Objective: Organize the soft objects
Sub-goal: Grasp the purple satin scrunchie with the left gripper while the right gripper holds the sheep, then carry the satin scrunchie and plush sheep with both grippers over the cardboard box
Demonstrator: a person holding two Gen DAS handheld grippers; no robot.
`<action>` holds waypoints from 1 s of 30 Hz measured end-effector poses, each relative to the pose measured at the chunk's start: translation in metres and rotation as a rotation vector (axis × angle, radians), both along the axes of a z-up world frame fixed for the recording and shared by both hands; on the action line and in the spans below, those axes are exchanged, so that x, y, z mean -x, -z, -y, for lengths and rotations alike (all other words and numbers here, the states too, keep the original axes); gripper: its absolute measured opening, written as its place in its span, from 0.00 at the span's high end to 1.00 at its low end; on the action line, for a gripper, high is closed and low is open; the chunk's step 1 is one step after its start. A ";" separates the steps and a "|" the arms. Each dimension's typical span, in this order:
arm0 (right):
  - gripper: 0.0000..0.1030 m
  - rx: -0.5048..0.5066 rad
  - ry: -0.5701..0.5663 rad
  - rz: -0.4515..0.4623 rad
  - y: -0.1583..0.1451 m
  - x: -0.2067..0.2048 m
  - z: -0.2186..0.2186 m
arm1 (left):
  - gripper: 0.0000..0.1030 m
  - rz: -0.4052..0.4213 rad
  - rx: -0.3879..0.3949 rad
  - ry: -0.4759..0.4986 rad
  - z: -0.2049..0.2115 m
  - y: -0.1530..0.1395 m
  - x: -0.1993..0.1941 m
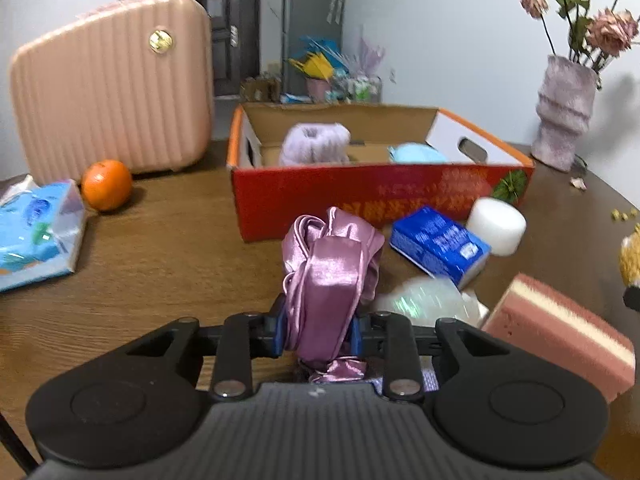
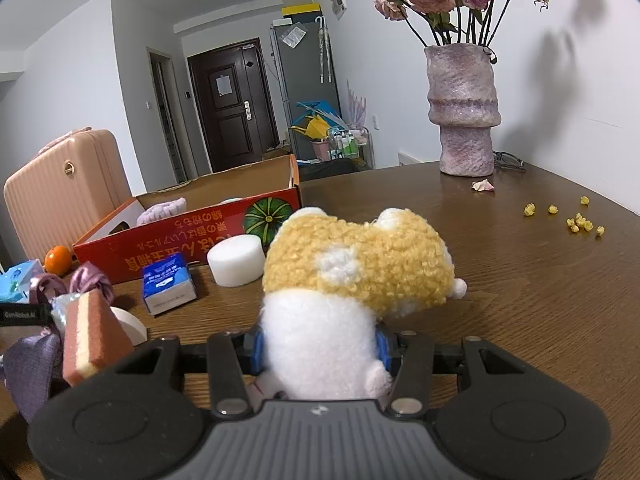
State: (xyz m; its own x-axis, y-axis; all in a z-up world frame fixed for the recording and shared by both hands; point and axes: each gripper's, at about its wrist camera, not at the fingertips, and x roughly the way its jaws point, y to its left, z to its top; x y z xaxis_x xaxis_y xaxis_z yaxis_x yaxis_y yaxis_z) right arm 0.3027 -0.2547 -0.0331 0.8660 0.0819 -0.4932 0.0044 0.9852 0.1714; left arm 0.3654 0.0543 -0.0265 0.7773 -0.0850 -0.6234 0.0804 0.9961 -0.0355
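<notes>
The left gripper's (image 1: pixel 318 334) fingers are pressed in on a bundle of mauve satin ribbon (image 1: pixel 330 280), which stands up between the blue pads. The right gripper's (image 2: pixel 320 350) fingers are clamped on the white body of a plush toy (image 2: pixel 352 276) with a curly yellow head, held upright above the wooden table (image 2: pixel 520 280).

Beyond the ribbon a red cardboard box (image 1: pixel 360 196) sits open near the table's far edge, with a fluffy lilac thing (image 1: pixel 314 144) and a pale blue thing (image 1: pixel 416 153) inside it. Just in front of the box lie a blue tissue pack (image 1: pixel 438 244) and a white foam cylinder (image 1: pixel 496 224), touching or nearly so. A pink and cream sponge (image 1: pixel 560 328) lies nearer, beside a shiny clear wrapper (image 1: pixel 428 300).

At the table's left side are an orange (image 1: pixel 106 184), a blue packet (image 1: pixel 36 232) and a pink suitcase (image 1: pixel 112 84). A vase (image 2: pixel 464 112) of dried roses stands at the far right corner, with yellow crumbs (image 2: pixel 576 220) scattered near the right edge.
</notes>
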 end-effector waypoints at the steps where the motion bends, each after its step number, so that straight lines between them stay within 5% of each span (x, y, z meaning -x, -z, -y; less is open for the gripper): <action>1: 0.54 0.000 -0.001 0.001 0.000 0.000 0.000 | 0.72 0.014 -0.005 -0.014 -0.001 -0.003 0.002; 30: 0.54 0.013 -0.078 0.113 -0.016 0.010 -0.014 | 0.72 0.212 0.034 -0.148 0.000 -0.053 0.058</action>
